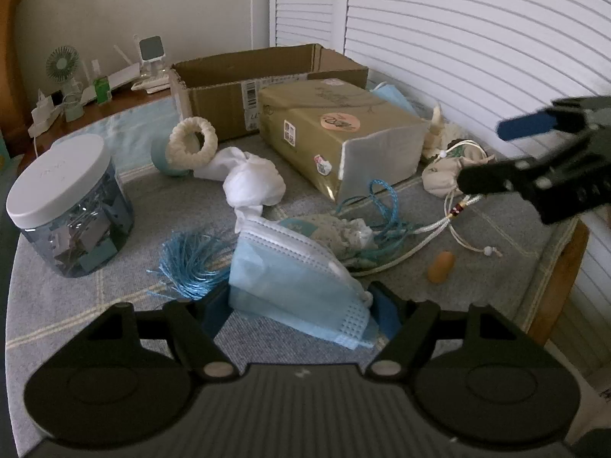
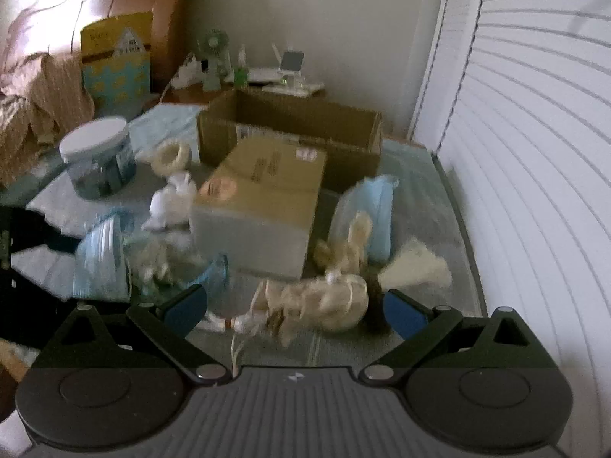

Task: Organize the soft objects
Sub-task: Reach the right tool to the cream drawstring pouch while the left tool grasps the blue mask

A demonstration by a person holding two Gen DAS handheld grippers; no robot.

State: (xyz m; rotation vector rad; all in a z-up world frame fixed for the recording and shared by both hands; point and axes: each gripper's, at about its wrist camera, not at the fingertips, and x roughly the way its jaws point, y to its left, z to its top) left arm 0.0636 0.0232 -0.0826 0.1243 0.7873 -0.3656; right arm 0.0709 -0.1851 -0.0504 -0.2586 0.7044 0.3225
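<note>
A stack of light-blue face masks point(image 1: 298, 286) stands buckled up between the blue pads of my left gripper point(image 1: 299, 315), which is shut on it. Behind the masks lie a blue tassel point(image 1: 191, 263), a tangle of blue cord point(image 1: 385, 198) and a crumpled white cloth point(image 1: 252, 183). My right gripper point(image 1: 492, 156) reaches in from the right, open. In the blurred right wrist view, its jaws point(image 2: 296, 309) stand wide around a cream drawstring pouch point(image 2: 332, 305), with a gap on the left side. The same pouch point(image 1: 443, 175) lies by the gold pack.
An open cardboard box point(image 1: 267, 76) stands at the back, a gold tissue pack point(image 1: 336, 129) in front of it. A white-lidded jar point(image 1: 65, 191) sits at the left, a cream braided ring point(image 1: 193, 143) near it. A small orange piece point(image 1: 441, 267) lies near the table's right edge point(image 1: 565, 267).
</note>
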